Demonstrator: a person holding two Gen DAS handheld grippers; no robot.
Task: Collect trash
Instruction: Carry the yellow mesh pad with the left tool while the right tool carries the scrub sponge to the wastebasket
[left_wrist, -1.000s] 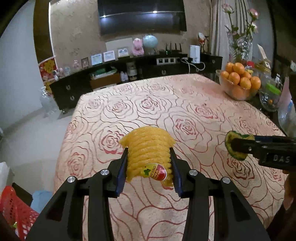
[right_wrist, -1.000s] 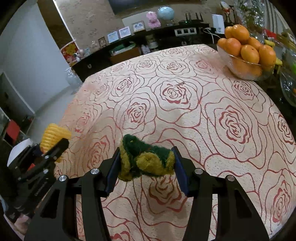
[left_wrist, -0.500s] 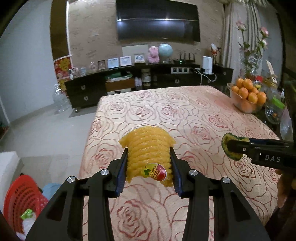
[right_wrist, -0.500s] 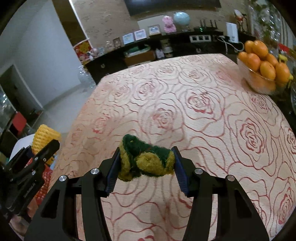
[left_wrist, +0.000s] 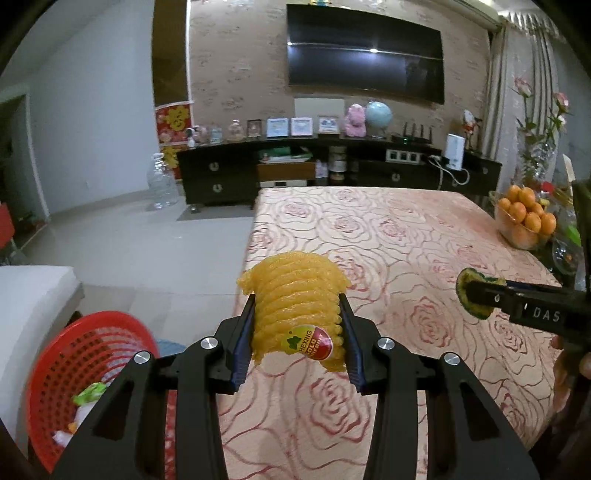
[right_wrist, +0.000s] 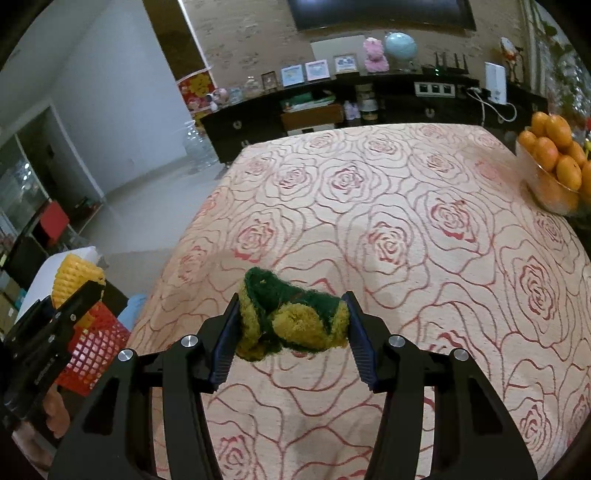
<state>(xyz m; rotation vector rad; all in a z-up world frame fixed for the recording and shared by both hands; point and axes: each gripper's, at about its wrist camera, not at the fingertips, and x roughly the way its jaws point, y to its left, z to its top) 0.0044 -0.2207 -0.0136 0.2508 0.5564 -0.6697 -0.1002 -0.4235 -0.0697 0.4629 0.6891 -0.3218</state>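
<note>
home living room, wall-mounted tv (left_wrist: 365, 55), dark sideboard (left_wrist: 332, 173) with framed photos, rose-patterned tablecloth (left_wrist: 388, 258)

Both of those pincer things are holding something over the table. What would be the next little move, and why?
Probably carry the left tool leftward, off the table's edge, until it is over the red basket. It is clamped on a yellow foam fruit net, the right tool grips a green and yellow scrubber, and the basket on the floor beside the table already holds scraps.
</note>
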